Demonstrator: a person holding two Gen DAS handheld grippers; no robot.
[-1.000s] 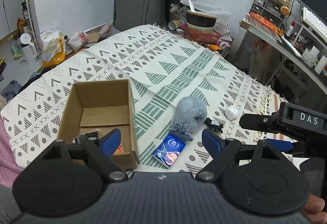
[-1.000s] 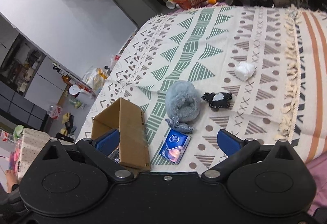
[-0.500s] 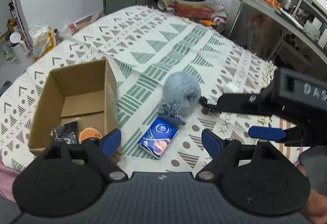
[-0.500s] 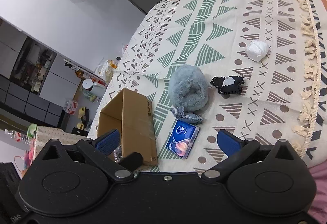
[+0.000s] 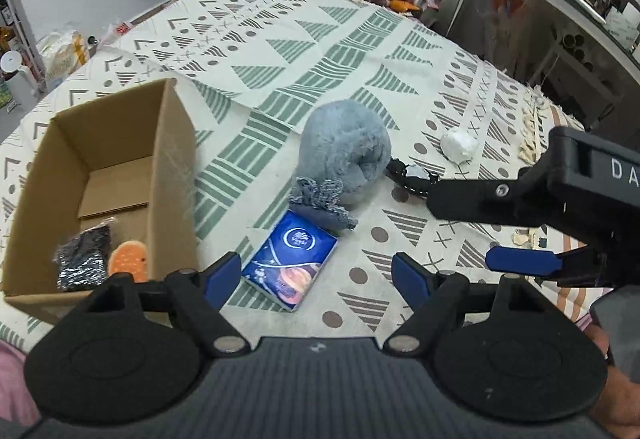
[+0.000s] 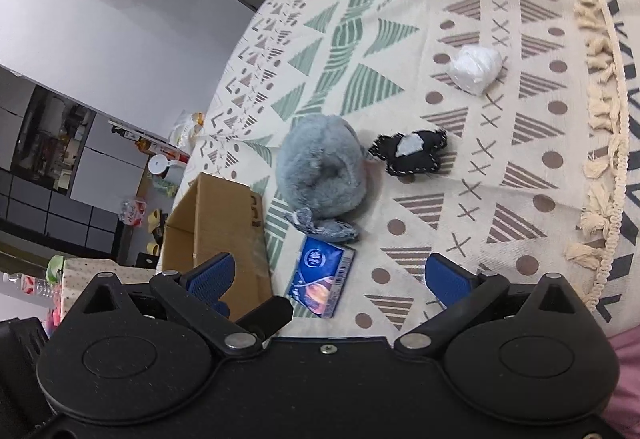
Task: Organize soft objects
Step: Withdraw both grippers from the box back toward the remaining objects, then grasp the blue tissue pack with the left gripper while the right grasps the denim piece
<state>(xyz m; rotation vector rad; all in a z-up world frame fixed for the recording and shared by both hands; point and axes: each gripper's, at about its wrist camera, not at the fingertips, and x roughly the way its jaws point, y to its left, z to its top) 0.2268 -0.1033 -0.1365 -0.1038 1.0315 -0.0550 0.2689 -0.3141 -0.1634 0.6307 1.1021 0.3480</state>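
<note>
Progress: cardboard box [image 5: 120, 175] holds two items, apparently soft; grey plush [image 5: 344, 155], blue packet [image 5: 290, 265], black pouch [image 6: 410, 153] and white wad [image 6: 476, 69] remain on the blanket [image 5: 320, 51], left gripper [image 5: 316, 275] and right gripper [image 6: 326, 275] both wide and empty.

Each view looks forward and down from above the near edge of the patterned cloth [image 5: 320, 51]. The left wrist view faces the cardboard box [image 5: 176, 143]; the right wrist view sits further right, rolled. Both share the box, grey plush [image 5: 344, 155] [image 6: 320, 171] and blue packet [image 5: 290, 263] [image 6: 322, 281].
</note>
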